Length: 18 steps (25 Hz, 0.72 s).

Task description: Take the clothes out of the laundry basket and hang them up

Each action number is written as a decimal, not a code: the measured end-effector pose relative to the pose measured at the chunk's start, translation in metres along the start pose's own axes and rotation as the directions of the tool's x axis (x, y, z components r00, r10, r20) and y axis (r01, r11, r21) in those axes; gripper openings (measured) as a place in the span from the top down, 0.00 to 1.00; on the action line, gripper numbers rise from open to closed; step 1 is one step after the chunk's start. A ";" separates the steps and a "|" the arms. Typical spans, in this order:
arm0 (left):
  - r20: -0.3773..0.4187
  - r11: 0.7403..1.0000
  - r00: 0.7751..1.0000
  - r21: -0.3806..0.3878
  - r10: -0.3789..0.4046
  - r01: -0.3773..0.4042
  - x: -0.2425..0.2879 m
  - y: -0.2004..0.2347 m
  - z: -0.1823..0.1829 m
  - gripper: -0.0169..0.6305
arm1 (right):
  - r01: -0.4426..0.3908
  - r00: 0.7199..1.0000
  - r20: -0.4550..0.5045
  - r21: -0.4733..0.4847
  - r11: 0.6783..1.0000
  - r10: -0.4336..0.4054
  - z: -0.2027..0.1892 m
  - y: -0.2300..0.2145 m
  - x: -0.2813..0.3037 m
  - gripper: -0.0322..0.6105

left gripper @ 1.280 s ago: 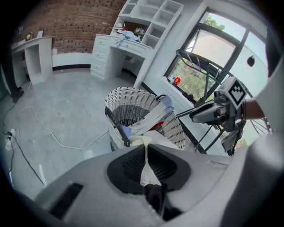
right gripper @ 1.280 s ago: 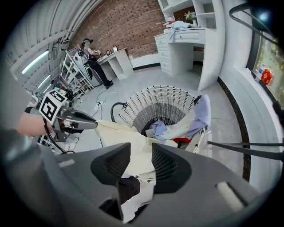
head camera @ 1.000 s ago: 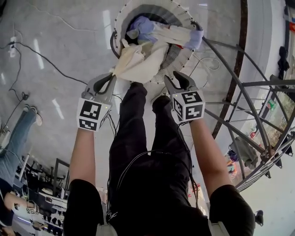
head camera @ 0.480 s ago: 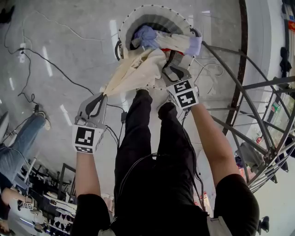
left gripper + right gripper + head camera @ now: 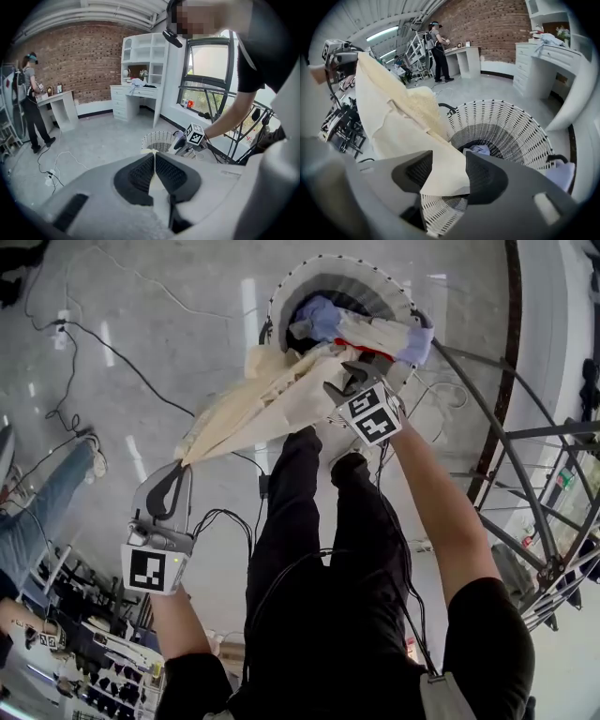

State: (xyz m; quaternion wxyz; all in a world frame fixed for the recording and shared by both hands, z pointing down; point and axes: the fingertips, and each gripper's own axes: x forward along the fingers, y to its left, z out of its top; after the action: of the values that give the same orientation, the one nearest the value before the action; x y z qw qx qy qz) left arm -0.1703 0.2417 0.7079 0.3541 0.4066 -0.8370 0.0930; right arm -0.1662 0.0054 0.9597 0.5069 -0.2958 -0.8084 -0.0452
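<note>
A white wicker laundry basket (image 5: 305, 273) stands on the floor ahead of me, with lilac and white clothes (image 5: 323, 317) still in it. A cream garment (image 5: 272, 404) stretches in a long taut fold from the basket's near rim to my left gripper (image 5: 183, 463), which is shut on its end. The left gripper view shows a thin edge of that cloth (image 5: 157, 180) pinched in the left gripper (image 5: 154, 164). My right gripper (image 5: 339, 381) hangs over the near rim. Its jaws have just been opening, and the cream garment (image 5: 393, 117) drapes loosely in the right gripper (image 5: 450, 157), above the basket (image 5: 511, 126).
A metal drying rack (image 5: 525, 474) stands to the right of the basket. Cables (image 5: 112, 371) run over the grey floor at the left. Another person's legs (image 5: 37, 512) show at the left edge. A white desk and shelves (image 5: 140, 89) line the brick wall.
My left gripper has drawn away from the basket, down and to the left in the head view, pulling the cream garment out taut. My right gripper has moved up to the basket's rim, onto the garment.
</note>
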 end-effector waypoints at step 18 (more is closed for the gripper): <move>-0.069 0.994 0.993 -0.044 0.100 -0.103 -0.043 0.041 -0.062 0.95 | -0.314 0.925 -0.375 -0.659 0.684 0.063 -0.017 0.042 0.119 0.49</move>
State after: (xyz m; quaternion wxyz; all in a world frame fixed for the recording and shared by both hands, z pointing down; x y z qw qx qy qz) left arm -0.1510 0.3222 0.7297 0.3862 0.3517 -0.8463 0.1044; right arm -0.1675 0.0850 1.0589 0.4812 -0.5383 -0.5988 -0.3465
